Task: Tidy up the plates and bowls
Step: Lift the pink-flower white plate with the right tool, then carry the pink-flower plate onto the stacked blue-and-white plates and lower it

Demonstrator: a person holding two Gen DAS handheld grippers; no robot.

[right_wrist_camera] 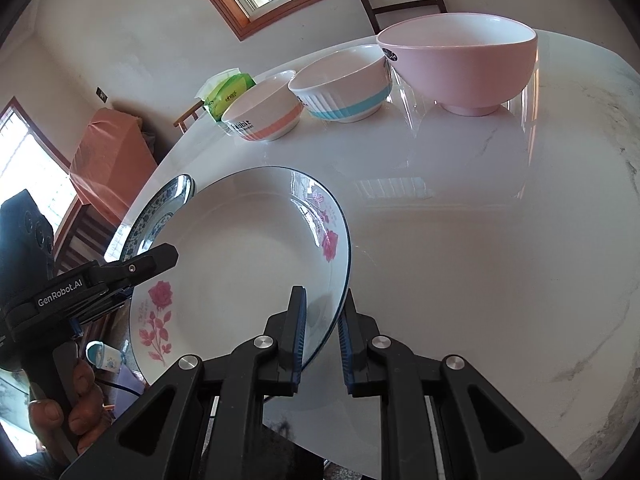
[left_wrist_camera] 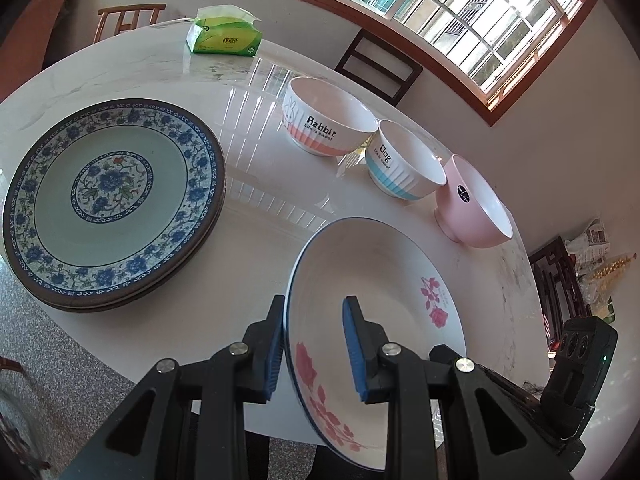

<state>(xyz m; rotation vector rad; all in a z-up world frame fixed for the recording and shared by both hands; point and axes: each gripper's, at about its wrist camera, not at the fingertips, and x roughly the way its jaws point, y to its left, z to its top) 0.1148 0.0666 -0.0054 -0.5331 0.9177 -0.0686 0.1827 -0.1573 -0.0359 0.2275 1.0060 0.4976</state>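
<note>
A white plate with pink roses and a thin blue rim (left_wrist_camera: pixel 380 280) (right_wrist_camera: pixel 248 248) hangs tilted over the near edge of the table, held from both sides. My left gripper (left_wrist_camera: pixel 316 344) is shut on its left rim, and the same gripper (right_wrist_camera: pixel 154 258) shows at the plate's far side in the right wrist view. My right gripper (right_wrist_camera: pixel 322 328) is shut on the plate's right rim. A stack of blue floral plates (left_wrist_camera: pixel 112 200) (right_wrist_camera: pixel 160 216) lies to the left. Three bowls stand in a row: Rabbit (left_wrist_camera: pixel 328 120) (right_wrist_camera: pixel 264 116), Dog (left_wrist_camera: pixel 404 168) (right_wrist_camera: pixel 344 88) and plain pink (left_wrist_camera: pixel 472 208) (right_wrist_camera: pixel 460 64).
The round white marble table (left_wrist_camera: pixel 280 208) (right_wrist_camera: pixel 480 260) carries a green tissue pack (left_wrist_camera: pixel 224 36) (right_wrist_camera: pixel 230 92) at its far side. A dark chair (left_wrist_camera: pixel 378 66) and a light wooden chair (left_wrist_camera: pixel 128 20) stand behind it. A hand (right_wrist_camera: pixel 76 408) holds the left gripper's handle.
</note>
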